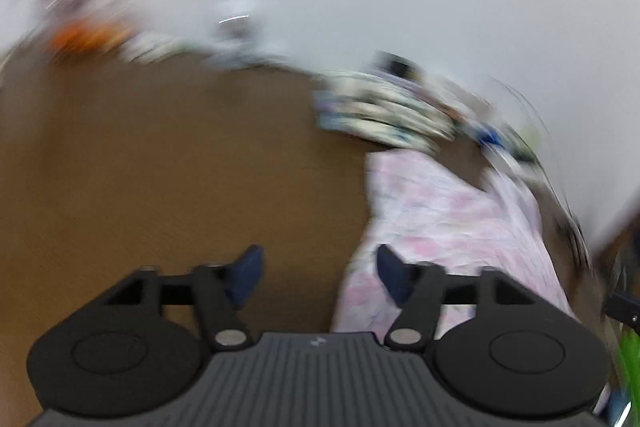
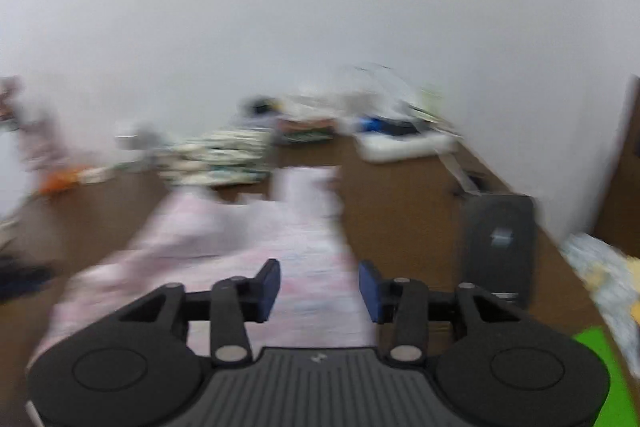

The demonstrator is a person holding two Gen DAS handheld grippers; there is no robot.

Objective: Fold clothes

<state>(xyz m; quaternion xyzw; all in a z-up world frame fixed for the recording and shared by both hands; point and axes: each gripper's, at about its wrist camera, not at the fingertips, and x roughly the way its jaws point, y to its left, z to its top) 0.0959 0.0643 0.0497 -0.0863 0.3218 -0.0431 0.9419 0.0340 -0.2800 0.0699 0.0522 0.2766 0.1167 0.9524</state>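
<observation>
On brown table, pink garment spread

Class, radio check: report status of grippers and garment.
Left gripper open, empty. Right gripper open, empty. Pink garment spread on brown table. Views blurred.

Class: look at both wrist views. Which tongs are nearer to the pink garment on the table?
Right. The right tongs hover open directly over the pink garment; the left tongs, also open, straddle its left edge, mostly over bare table.
</observation>
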